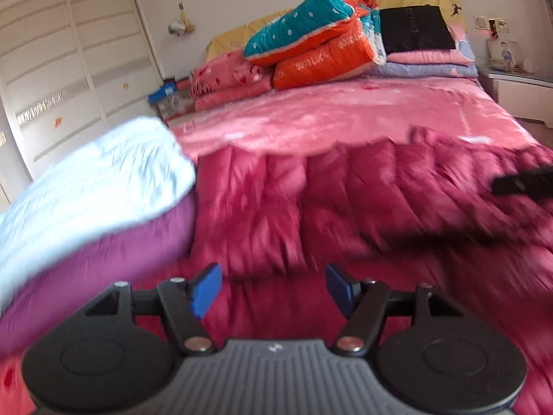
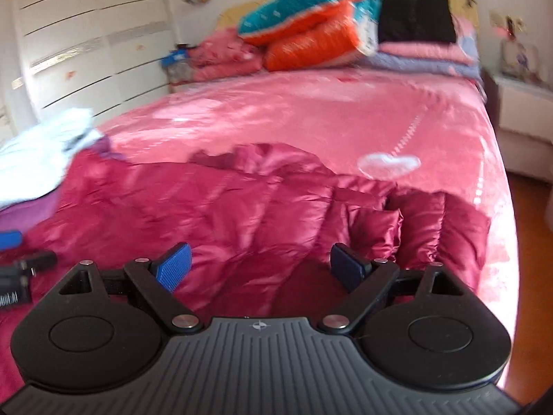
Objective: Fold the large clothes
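A crimson quilted down jacket (image 1: 345,200) (image 2: 259,200) lies spread across the near part of the pink bed, blurred in the left wrist view. My left gripper (image 1: 273,283) hovers over its near edge, open, with nothing between the blue pads. My right gripper (image 2: 259,266) is open too, above the jacket's right half, with only fabric below the gap. A black part of the right gripper (image 1: 522,183) shows at the right edge of the left wrist view. The left gripper (image 2: 13,263) shows at the left edge of the right wrist view.
A white garment (image 1: 86,186) (image 2: 41,152) lies on a purple one (image 1: 103,252) left of the jacket. Folded quilts (image 1: 311,34) and a black folded item (image 1: 414,31) sit at the bed's head. A wardrobe (image 1: 69,69) stands left and a nightstand (image 1: 518,90) right. The pink bedspread (image 2: 311,114) lies beyond the jacket.
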`<action>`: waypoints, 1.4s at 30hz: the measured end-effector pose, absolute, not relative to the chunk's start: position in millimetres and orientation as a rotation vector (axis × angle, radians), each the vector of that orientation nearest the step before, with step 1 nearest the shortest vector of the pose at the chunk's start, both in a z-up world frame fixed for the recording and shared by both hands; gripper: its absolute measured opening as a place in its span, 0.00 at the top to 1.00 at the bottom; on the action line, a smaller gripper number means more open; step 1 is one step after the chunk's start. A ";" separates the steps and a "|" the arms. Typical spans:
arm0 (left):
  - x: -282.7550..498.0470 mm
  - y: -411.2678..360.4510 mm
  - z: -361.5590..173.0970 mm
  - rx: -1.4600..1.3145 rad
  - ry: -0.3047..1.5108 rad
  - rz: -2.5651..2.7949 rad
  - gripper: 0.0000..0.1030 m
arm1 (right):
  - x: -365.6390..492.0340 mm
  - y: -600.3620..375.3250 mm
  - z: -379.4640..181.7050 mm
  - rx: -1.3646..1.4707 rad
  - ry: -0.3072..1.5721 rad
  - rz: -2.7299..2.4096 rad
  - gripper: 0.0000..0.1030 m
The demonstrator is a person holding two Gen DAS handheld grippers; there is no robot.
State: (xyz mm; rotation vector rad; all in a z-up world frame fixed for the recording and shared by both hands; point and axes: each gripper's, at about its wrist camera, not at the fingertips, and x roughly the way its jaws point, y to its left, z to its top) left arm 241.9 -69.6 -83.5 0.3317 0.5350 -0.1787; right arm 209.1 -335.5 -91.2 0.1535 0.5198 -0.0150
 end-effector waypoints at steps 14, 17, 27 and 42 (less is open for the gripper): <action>119.5 -29.9 -104.1 0.249 0.697 -0.134 0.35 | 117.8 -261.6 -124.1 0.000 0.758 0.053 0.00; 101.3 -26.2 -104.4 0.248 0.711 -0.149 0.35 | 92.6 -249.4 -125.1 -0.016 0.791 0.073 0.00; 52.9 -17.1 -108.0 0.278 0.740 -0.188 0.35 | 9.1 -213.6 -128.3 -0.050 0.878 0.157 0.00; 9.7 17.4 -91.4 0.163 0.729 -0.193 0.34 | -73.4 -154.0 -124.0 -0.115 0.928 0.338 0.00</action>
